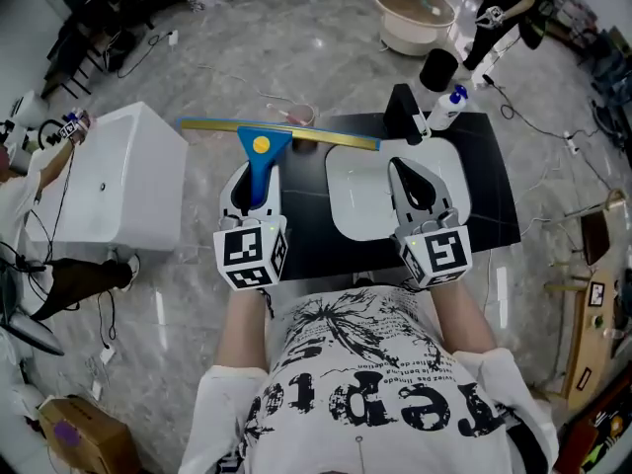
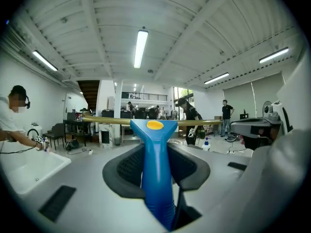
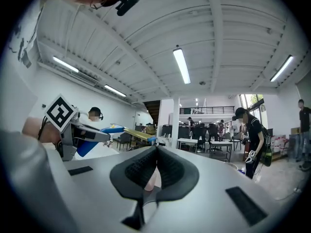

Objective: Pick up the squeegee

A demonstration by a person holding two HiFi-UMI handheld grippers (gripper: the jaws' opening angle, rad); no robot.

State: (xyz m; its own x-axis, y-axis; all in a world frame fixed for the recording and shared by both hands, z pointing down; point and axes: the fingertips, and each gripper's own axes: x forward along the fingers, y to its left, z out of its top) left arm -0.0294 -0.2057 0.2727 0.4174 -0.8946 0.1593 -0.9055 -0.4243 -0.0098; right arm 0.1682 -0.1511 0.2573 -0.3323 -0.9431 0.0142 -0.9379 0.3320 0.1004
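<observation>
The squeegee has a blue handle (image 1: 259,158) with a yellow dot and a long brass-coloured blade (image 1: 296,132). It is lifted above the black table (image 1: 494,200), blade level and pointing away from me. My left gripper (image 1: 254,178) is shut on the handle. In the left gripper view the blue handle (image 2: 156,174) runs up between the pads of the left gripper (image 2: 155,154) to the blade (image 2: 112,121). My right gripper (image 1: 405,178) hovers over the white board (image 1: 357,200), jaws shut with nothing in them. In the right gripper view the right gripper (image 3: 156,154) has its pads together, with the squeegee (image 3: 99,131) at the left.
A spray bottle (image 1: 446,108) and a black cylinder (image 1: 437,69) stand at the table's far edge. A white cabinet (image 1: 118,181) stands left of the table, with a person (image 1: 25,156) beside it. A round tub (image 1: 415,15) and another person (image 1: 506,16) are further back.
</observation>
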